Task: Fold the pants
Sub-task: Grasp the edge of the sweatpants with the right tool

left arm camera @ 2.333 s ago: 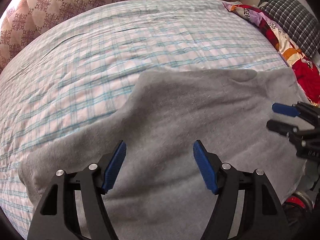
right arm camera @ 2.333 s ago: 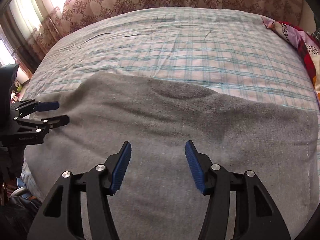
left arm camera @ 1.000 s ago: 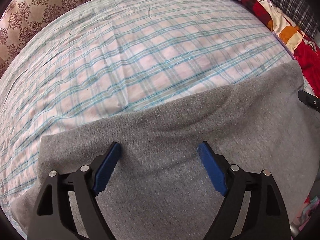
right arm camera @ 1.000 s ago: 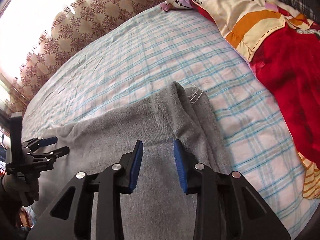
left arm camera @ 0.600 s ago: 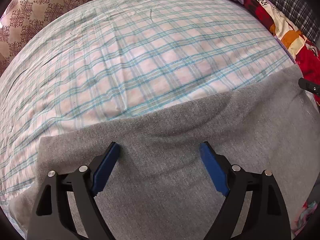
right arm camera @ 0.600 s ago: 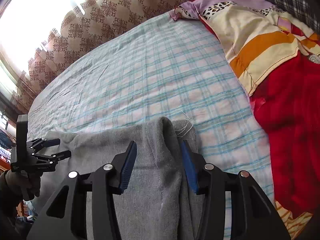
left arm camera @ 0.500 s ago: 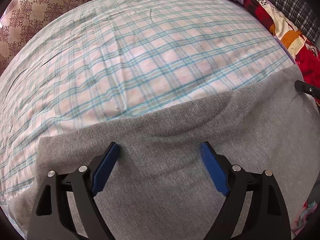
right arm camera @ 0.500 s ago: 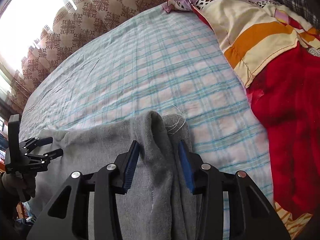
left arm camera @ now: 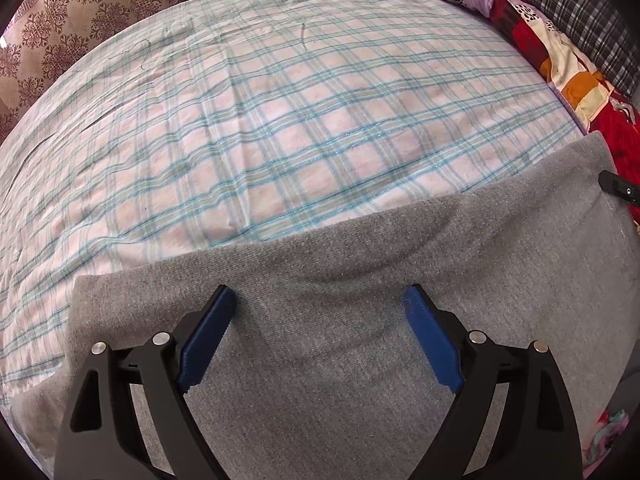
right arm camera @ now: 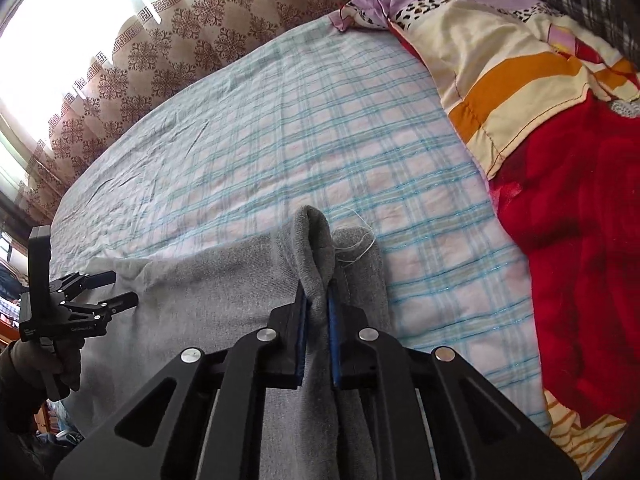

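Observation:
The grey pants (left arm camera: pixel 344 320) lie flat across the near side of the bed, also seen in the right wrist view (right arm camera: pixel 208 280). My left gripper (left arm camera: pixel 318 300) is open, its blue pads hovering over the cloth near one end; it also shows at the left of the right wrist view (right arm camera: pixel 116 290). My right gripper (right arm camera: pixel 317 300) is shut on a raised fold of the pants at their far right end, where a loose white thread (right arm camera: pixel 360 240) hangs. A tip of the right gripper shows at the right edge of the left wrist view (left arm camera: pixel 618 188).
The bed has a pink and blue checked sheet (left arm camera: pixel 280 120). A red, orange and cream quilt (right arm camera: pixel 560 140) and a dark checked pillow (left arm camera: pixel 568 12) lie at the right. A patterned brown curtain (right arm camera: pixel 180 36) hangs behind the bed.
My right gripper has closed from partly open onto the raised fold at the pants' end. My left gripper has stayed open and nearly still over the cloth.

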Motion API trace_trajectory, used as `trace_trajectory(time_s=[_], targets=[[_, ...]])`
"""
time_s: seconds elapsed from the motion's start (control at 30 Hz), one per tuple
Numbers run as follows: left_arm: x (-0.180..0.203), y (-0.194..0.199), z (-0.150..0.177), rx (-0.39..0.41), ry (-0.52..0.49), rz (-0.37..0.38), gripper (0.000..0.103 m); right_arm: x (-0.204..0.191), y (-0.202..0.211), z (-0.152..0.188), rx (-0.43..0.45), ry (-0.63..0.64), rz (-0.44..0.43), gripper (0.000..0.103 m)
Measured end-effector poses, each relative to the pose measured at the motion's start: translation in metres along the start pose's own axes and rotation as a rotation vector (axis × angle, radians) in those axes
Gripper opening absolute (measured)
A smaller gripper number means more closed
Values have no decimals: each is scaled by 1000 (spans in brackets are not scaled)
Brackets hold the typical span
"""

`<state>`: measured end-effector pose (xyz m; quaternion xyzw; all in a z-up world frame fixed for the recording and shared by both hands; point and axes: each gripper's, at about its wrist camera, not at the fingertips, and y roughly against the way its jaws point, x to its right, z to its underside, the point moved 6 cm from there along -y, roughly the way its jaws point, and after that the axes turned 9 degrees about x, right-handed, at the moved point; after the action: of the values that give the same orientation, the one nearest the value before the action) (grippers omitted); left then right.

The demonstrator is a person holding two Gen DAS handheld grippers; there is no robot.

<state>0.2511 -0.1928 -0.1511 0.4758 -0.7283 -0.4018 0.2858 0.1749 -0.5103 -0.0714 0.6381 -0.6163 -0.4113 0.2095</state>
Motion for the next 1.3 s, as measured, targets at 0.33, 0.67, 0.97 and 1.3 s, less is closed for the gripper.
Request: trace_trajectory(time_s=[0.33,0.67,0.97,1.3], targets=[[4,-21,-15,38,-21,-27,98,21,-23,6,-6,-37,68,11],[37,7,-23,82,-16,25,98,32,53,20,108,-101,70,29],[115,7,-16,72,-191,115,98,10,59,67,65,59,119,28],[128,4,-8,59,-182,97,98,63,105,75,145,-246,10,40]])
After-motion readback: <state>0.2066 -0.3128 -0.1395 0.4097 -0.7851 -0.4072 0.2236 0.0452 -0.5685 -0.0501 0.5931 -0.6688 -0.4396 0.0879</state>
